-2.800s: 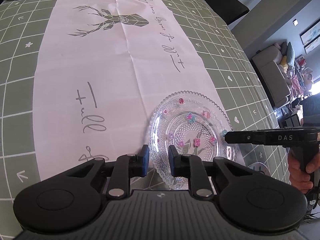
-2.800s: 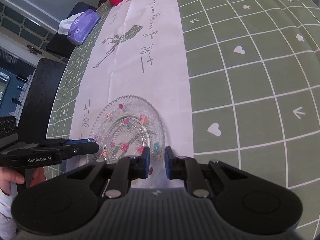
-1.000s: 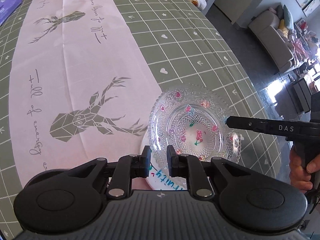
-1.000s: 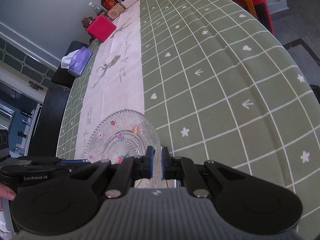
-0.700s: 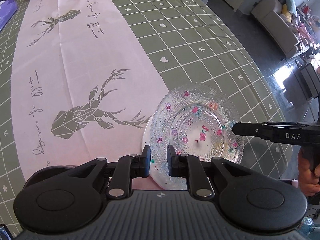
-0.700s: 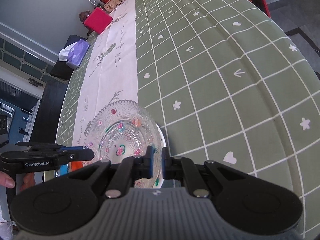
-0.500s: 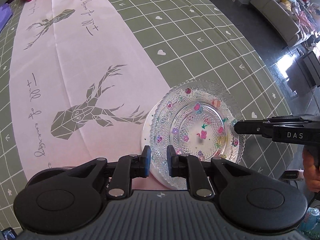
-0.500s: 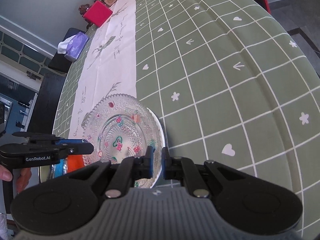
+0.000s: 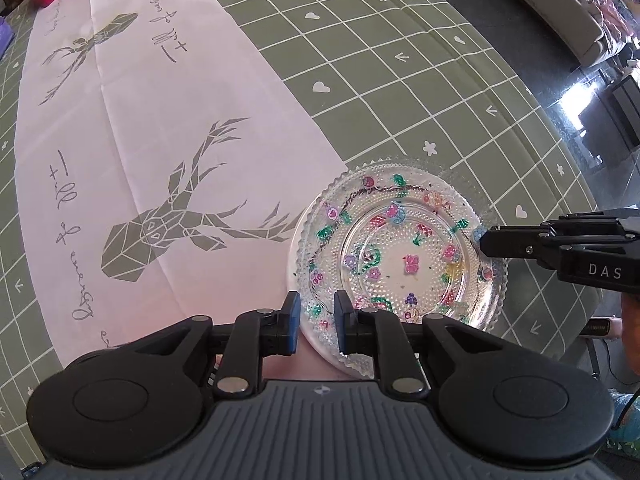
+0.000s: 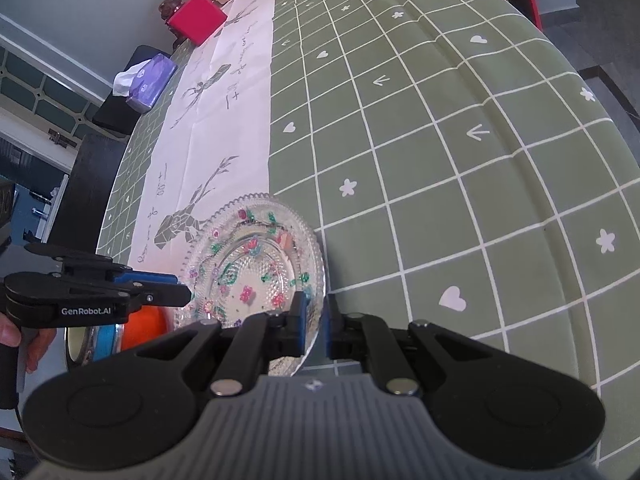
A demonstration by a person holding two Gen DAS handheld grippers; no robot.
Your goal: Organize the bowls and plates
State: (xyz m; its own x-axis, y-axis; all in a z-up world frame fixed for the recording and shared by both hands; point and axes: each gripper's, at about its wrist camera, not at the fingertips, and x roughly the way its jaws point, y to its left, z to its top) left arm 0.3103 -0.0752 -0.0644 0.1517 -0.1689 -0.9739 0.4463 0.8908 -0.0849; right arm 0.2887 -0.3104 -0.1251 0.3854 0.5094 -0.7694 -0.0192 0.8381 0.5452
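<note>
Your counter wears a green gridded cloth with a pale pink deer-print runner down its length. At the runner's near end the clear beaded glass plate, painted with flowers, sits over a white plate whose rim shows beneath. Your left tool pinches the glass plate's near rim; your right tool is closed on the opposite rim. An orange and blue dish lies beneath your left tool.

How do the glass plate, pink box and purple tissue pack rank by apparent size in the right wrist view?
1. glass plate
2. and 3. pink box, purple tissue pack: alike; both far away, so unsure.
</note>
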